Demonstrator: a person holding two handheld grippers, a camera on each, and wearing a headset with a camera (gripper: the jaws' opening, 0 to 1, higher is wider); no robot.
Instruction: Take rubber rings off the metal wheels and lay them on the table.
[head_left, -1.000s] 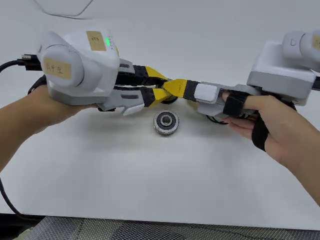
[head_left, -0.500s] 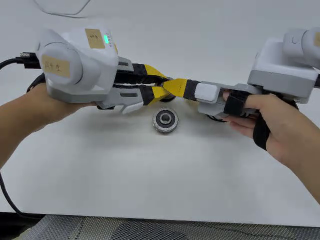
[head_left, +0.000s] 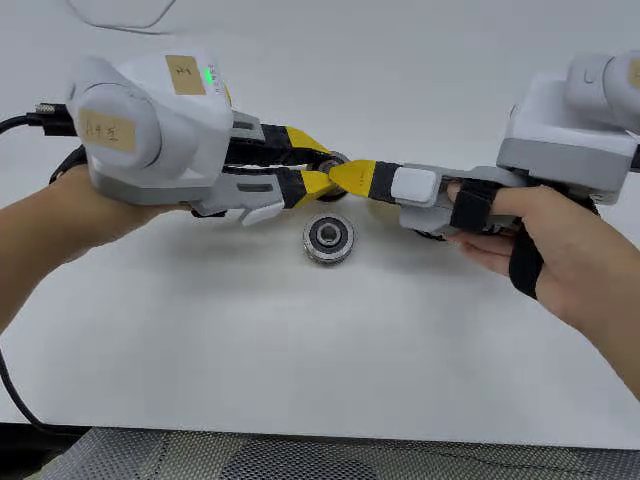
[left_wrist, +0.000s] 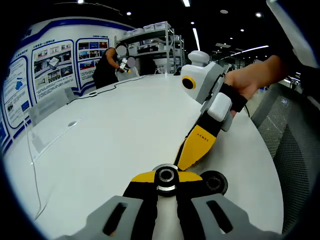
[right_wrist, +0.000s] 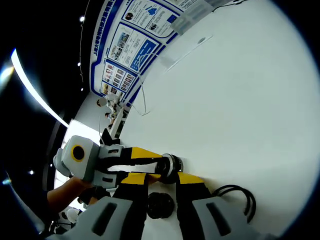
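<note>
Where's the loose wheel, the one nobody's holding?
Head view: the loose metal wheel lies on the table near centre, just nearer the camera than where the left claw and right claw meet, apart from both.

Left hand (head_left: 95, 215) holds left gripper (head_left: 320, 172) level, jaws clamped on metal wheel (left_wrist: 166, 178); right hand (head_left: 545, 250) brings right gripper (head_left: 347, 176) head-on from wheel's opposite side, tips pinched at its rim.

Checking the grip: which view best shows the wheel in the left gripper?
Left gripper view: the wheel sits face-on, centred between the left gripper's jaws. The head view has it mostly hidden behind the jaws; the right gripper view shows it side-on.
</note>
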